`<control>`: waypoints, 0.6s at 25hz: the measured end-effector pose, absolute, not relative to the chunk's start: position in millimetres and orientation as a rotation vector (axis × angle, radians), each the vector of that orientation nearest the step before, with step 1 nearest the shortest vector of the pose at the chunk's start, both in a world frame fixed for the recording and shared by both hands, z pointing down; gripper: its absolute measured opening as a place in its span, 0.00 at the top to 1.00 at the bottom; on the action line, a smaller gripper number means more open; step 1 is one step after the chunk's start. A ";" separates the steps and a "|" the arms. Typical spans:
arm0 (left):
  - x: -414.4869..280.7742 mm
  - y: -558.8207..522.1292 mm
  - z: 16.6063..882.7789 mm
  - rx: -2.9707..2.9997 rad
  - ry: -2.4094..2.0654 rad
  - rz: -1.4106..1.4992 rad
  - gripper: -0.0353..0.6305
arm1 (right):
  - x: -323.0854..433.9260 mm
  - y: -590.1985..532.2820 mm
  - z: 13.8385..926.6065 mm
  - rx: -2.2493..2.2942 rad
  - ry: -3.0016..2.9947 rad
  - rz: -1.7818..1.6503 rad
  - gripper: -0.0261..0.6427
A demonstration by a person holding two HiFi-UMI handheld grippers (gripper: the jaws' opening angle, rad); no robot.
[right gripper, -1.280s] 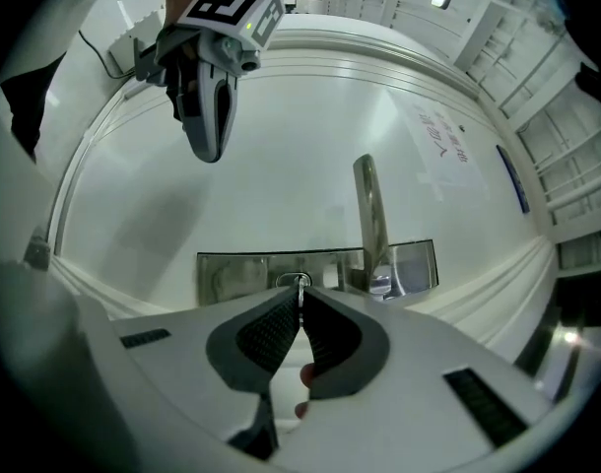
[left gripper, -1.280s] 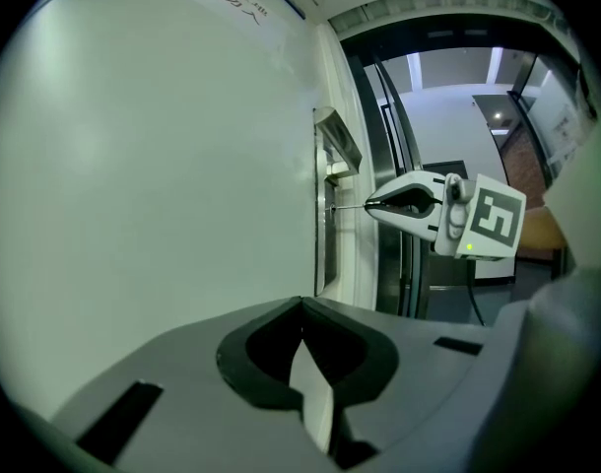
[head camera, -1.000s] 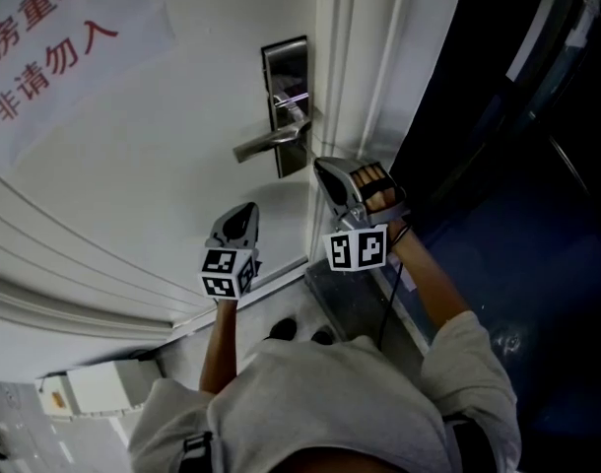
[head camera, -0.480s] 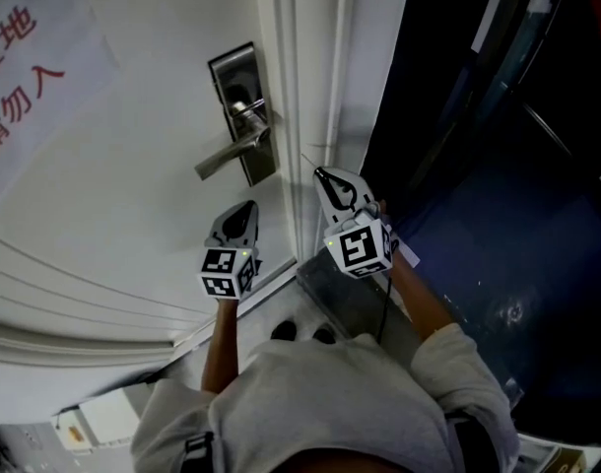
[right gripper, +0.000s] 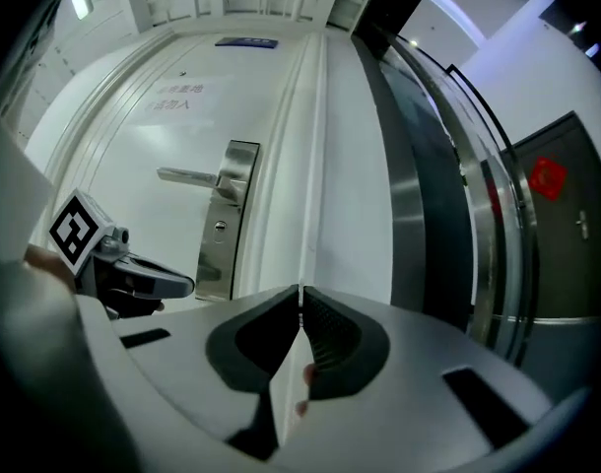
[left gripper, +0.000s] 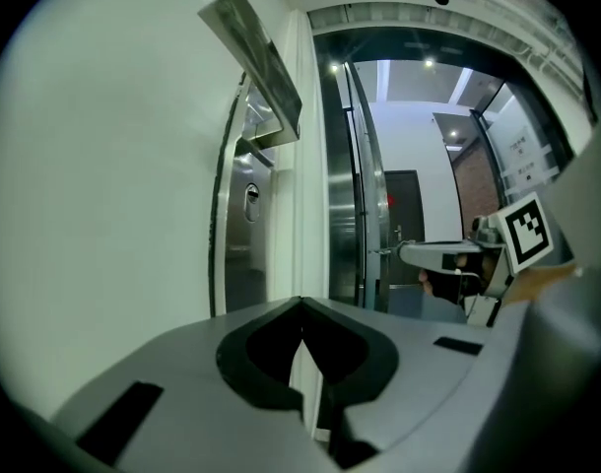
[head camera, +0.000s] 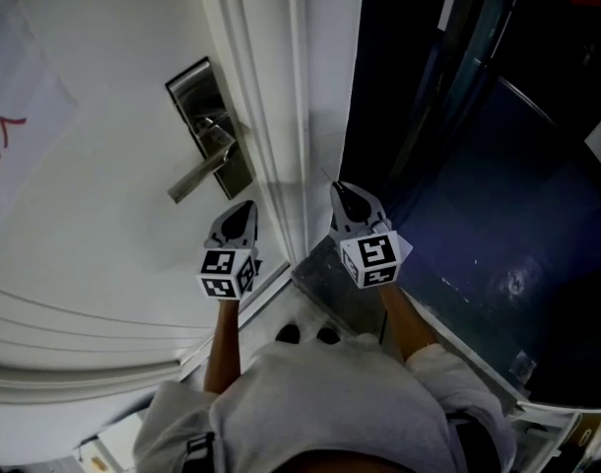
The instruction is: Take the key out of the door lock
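door lock: tall brushed-metal plate (head camera: pixel 208 116), upright on the white door (head camera: pixel 94 244), near the door's free edge.
lever handle: silver bar (head camera: pixel 195 177) on the plate, pointing away from that edge.
keyhole: small dark round spot (right gripper: pixel 220 228) on the plate, below the lever.
key: cannot be made out; a tiny pinkish bit (right gripper: pixel 306 373) sits behind the closed pads of the right hand-held gripper (right gripper: pixel 300 294), too small to name.

Right gripper (right gripper: pixel 300 292) fills the foreground, jaws pressed together at the tips, with a small pinkish speck (right gripper: pixel 306 371) low between them that can't be identified. Ahead is the white door (right gripper: pixel 143 136), its lever handle (right gripper: pixel 187 175) on the metal lock plate (right gripper: pixel 214 264), and the keyhole (right gripper: pixel 220 227) below. The left gripper (right gripper: pixel 185 286) pokes in from the left.
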State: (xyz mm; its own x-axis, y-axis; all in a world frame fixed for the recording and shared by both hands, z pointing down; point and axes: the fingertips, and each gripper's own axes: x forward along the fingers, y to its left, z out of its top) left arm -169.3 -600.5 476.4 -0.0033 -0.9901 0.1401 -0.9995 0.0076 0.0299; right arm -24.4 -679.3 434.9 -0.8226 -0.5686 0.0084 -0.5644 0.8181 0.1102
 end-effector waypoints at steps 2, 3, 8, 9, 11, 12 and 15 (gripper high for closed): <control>-165.8 -607.4 477.9 2.143 -2.114 0.115 0.92 | -9.9 -684.8 440.0 0.986 -2.937 -0.130 0.92; -164.1 -611.1 478.6 2.151 -2.101 0.114 0.92 | -2.1 -687.5 441.6 1.019 -2.926 -0.114 0.92; -152.8 -630.8 481.9 2.206 -2.039 0.114 0.92 | 39.3 -697.7 448.3 1.191 -2.861 -0.054 0.92; -149.6 -634.4 482.9 2.217 -2.024 0.114 0.92 | 48.0 -699.5 449.7 1.224 -2.846 -0.047 0.92; -143.8 -641.3 484.7 2.238 -1.997 0.110 0.92 | 65.2 -703.6 452.8 1.283 -2.812 -0.032 0.92; -141.5 -644.6 485.5 2.247 -1.985 0.108 0.92 | 73.4 -705.5 454.2 1.310 -2.796 -0.026 0.92; -136.0 -653.8 486.4 2.273 -1.958 0.100 0.92 | 95.3 -709.6 456.7 1.383 -2.747 -0.035 0.92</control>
